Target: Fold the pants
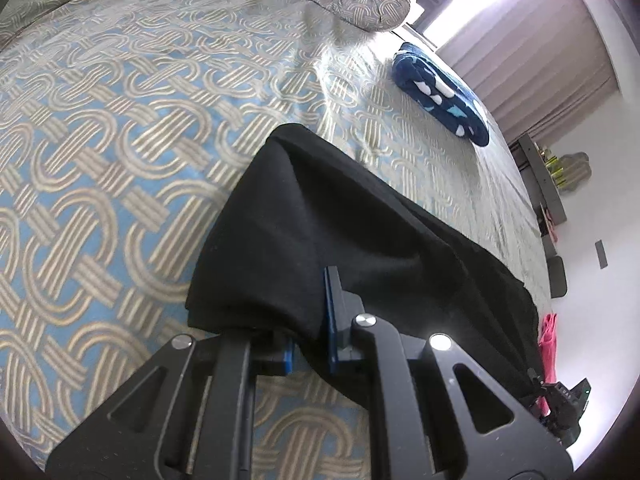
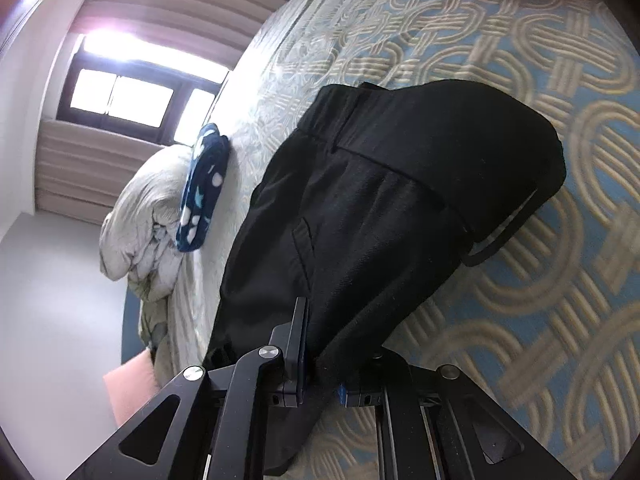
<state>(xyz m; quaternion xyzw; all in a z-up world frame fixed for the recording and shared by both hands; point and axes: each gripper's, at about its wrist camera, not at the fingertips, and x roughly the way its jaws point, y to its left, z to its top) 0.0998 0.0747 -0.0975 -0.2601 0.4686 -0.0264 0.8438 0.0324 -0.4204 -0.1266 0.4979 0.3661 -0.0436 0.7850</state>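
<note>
Plainly, smooth black pants [image 2: 400,208], draped over woven-patterned bedspread [image 1: 100,140].

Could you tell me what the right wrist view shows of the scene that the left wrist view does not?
Only the right wrist view shows the waistband of the black pants and the window. Only the left wrist view shows the wall shelf. Both show the patterned bedspread, the navy printed bundle, the curtains, and each gripper, left and right, shut on the pants.
</note>
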